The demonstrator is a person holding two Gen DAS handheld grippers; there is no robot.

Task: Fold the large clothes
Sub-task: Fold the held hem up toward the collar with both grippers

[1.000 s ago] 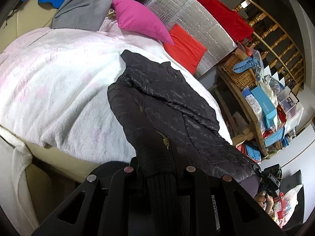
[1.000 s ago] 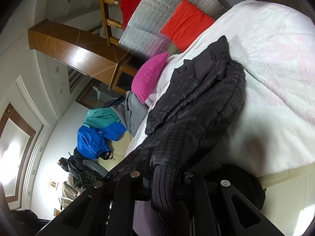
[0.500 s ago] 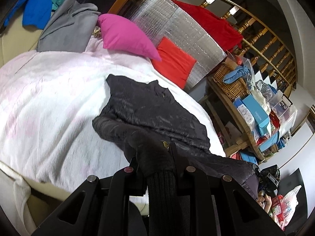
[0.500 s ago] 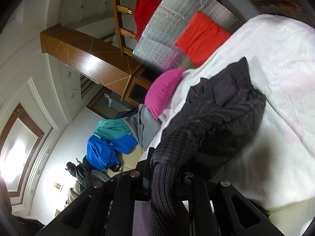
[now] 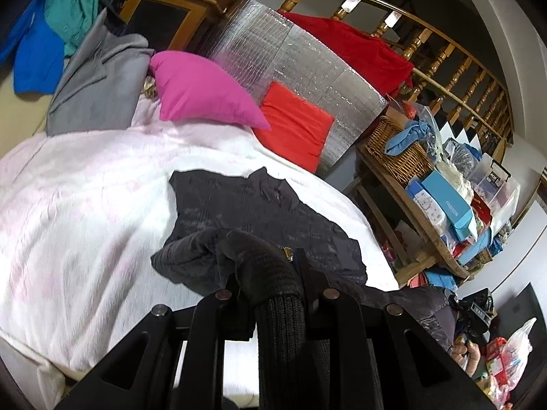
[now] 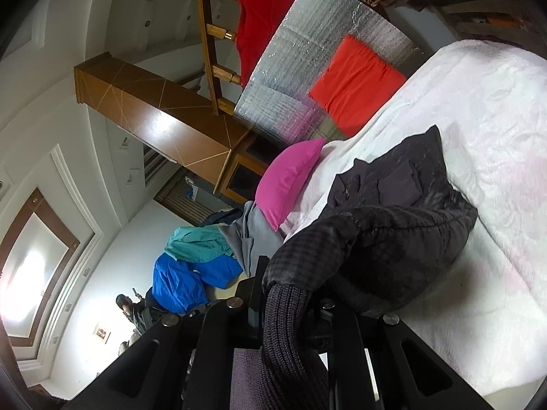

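Note:
A black quilted jacket (image 5: 259, 212) lies on the white and pink bedspread (image 5: 75, 205), its collar toward the pillows. My left gripper (image 5: 273, 273) is shut on the jacket's ribbed hem, with the lower part lifted and folding up over the body. In the right wrist view the same jacket (image 6: 403, 201) bulges up in a thick fold. My right gripper (image 6: 290, 294) is shut on the knit ribbed edge, which hangs down between its fingers. The fingertips of both grippers are hidden by fabric.
A magenta pillow (image 5: 201, 92) and a red cushion (image 5: 294, 130) lie at the head of the bed against a silver foil panel (image 5: 307, 65). Grey, teal and blue clothes (image 5: 85, 78) are piled at the far left. A cluttered wooden shelf (image 5: 441, 198) stands right of the bed.
Both grippers have risen and carried the jacket's lower edge toward the collar. The jacket now looks shorter and more bunched, and more of the room shows above the bed.

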